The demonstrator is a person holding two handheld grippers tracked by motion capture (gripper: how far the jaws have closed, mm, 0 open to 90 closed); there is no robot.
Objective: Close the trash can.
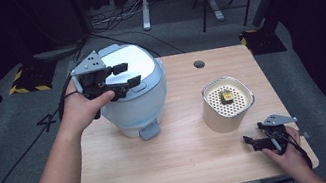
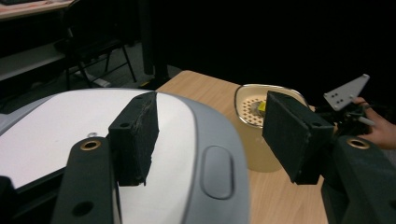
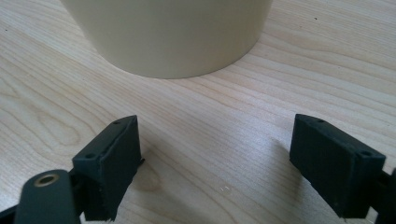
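One large white rice cooker is overhung by the left gripper, held level above its closed lid, jaws apart and empty. The right gripper is rested low, jaws spread, near the cream container.

Table: pale wood, visible grain, smooth matt finish. Rice cooker: smooth plastic, lid w/ satin sheen, semi-glossy. Cream container right of it: matt plastic, perforated top. Gripper pads: black, rough foam-like, matt. Floor: grey carpet, coarse
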